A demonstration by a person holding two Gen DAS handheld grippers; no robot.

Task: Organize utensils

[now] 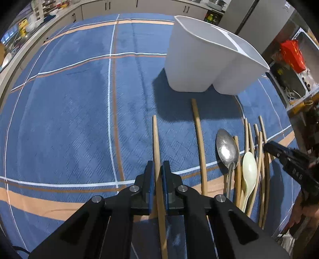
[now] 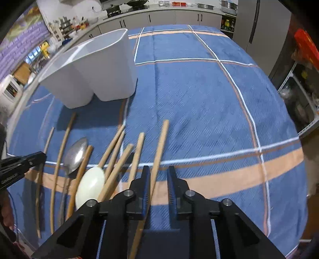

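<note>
- Left gripper (image 1: 158, 169) was clamped on a wooden chopstick (image 1: 156, 139) lying on blue cloth (image 1: 79, 119).
- Right gripper (image 2: 158, 175) part-open, another chopstick (image 2: 159, 147) between jaws, right pad clear.
- White holder (image 1: 199, 59) stood behind utensils.

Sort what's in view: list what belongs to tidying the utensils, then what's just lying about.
For the job: chopsticks, metal spoon, pale spoon, white holder, left gripper shut on a chopstick, right gripper.

Lying about: red bag, cookware on the counter, bottles.
</note>
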